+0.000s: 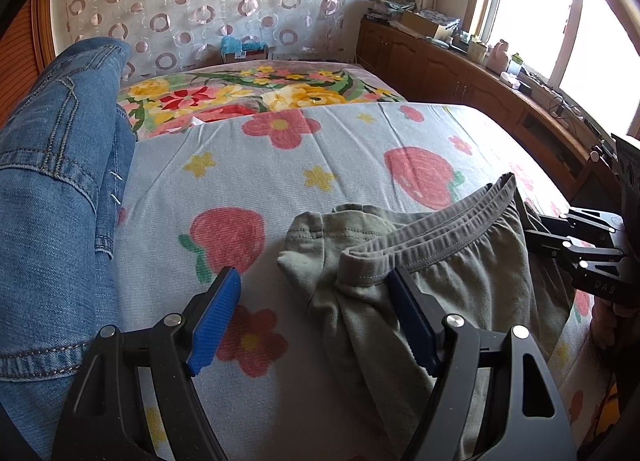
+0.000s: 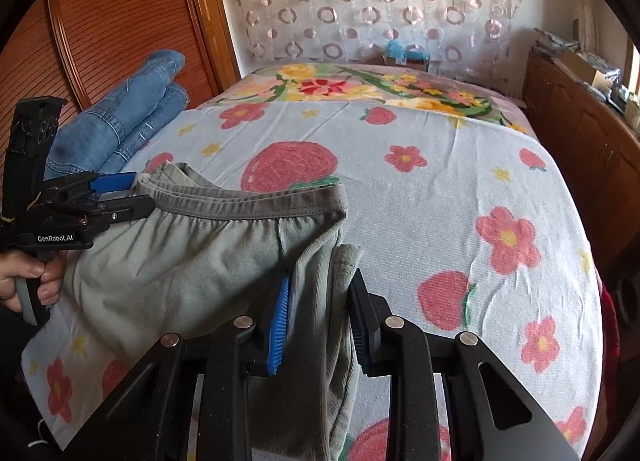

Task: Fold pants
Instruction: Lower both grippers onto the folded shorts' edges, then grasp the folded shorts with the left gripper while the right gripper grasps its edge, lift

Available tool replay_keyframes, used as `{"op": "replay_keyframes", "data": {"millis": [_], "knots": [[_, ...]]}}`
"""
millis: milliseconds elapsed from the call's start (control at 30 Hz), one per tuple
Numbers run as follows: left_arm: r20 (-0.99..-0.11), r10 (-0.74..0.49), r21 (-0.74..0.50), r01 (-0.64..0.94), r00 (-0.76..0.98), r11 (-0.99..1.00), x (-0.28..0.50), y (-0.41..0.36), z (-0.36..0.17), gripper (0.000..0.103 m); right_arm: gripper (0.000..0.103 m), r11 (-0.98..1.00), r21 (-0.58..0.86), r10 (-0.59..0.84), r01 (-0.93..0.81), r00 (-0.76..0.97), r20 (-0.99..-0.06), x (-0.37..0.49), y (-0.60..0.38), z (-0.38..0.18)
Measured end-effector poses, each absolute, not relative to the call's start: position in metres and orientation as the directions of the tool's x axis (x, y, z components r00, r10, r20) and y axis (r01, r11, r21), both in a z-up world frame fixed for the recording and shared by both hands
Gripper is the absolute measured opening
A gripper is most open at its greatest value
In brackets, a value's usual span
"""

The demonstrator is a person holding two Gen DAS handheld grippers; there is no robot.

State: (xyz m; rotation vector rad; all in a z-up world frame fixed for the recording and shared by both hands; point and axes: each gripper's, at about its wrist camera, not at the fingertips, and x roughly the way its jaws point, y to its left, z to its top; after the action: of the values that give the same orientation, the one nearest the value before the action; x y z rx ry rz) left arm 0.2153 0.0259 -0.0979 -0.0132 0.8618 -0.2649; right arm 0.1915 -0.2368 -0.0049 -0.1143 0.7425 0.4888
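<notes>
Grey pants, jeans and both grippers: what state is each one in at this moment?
Grey pants: bunched on the floral sheet, waistband up, not yet folded flat.
Jeans: lying untouched at the bed's side.
Left gripper: open, one of its fingers against the pants' edge.
Right gripper: fingers on either side of a fold of the pants; whether they pinch it is unclear.

Flowered bedsheet (image 2: 440, 189), folded blue jeans (image 1: 52, 197) at its edge, circle-patterned curtain (image 1: 208, 1), wooden cabinets (image 1: 432, 65)
</notes>
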Motion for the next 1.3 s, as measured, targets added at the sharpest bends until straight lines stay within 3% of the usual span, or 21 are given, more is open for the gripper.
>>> {"op": "replay_keyframes", "data": {"millis": [100, 233, 400, 567, 733, 833, 967, 1300], "knots": [[-0.754, -0.242, -0.116, 0.24, 0.61, 0.964, 0.217, 0.024, -0.097, 0.074, 0.028, 0.883, 0.056, 0.378, -0.465, 0.637, -0.672, 0.189, -0.236, -0.006], [-0.768, -0.282, -0.151, 0.265, 0.575, 0.952, 0.224, 0.023, -0.094, 0.062, 0.028, 0.881, 0.069, 0.388, -0.468, 0.632, -0.671, 0.188, -0.238, -0.006], [-0.771, -0.285, -0.155, 0.266, 0.57, 0.951, 0.229, 0.021, -0.093, 0.058, 0.028, 0.881, 0.065, 0.385, -0.468, 0.632, -0.672, 0.187, -0.238, -0.005], [-0.759, -0.321, -0.184, 0.287, 0.567, 0.94, 0.226, 0.018, -0.093, 0.033, 0.028, 0.881, 0.069, 0.388, -0.468, 0.631, -0.672, 0.188, -0.236, -0.004], [-0.729, -0.337, -0.209, 0.274, 0.596, 0.939, 0.219, 0.019, -0.087, 0.019, 0.029, 0.881, 0.067, 0.387, -0.468, 0.631, -0.672, 0.189, -0.237, -0.004], [-0.69, -0.347, -0.209, 0.283, 0.635, 0.936, 0.206, 0.017, -0.076, 0.017, 0.029, 0.879, 0.079, 0.395, -0.469, 0.628, -0.671, 0.19, -0.239, -0.004], [-0.658, -0.35, -0.202, 0.292, 0.667, 0.935, 0.193, 0.015, -0.063, 0.015, 0.013, 0.856, 0.13, 0.449, -0.5, 0.595, -0.667, 0.192, -0.243, -0.005], [-0.582, -0.346, -0.17, 0.306, 0.736, 0.937, 0.163, 0.013, -0.034, 0.015, 0.011, 0.854, 0.09, 0.46, -0.512, 0.664, -0.59, 0.158, -0.249, 0.026]]}}
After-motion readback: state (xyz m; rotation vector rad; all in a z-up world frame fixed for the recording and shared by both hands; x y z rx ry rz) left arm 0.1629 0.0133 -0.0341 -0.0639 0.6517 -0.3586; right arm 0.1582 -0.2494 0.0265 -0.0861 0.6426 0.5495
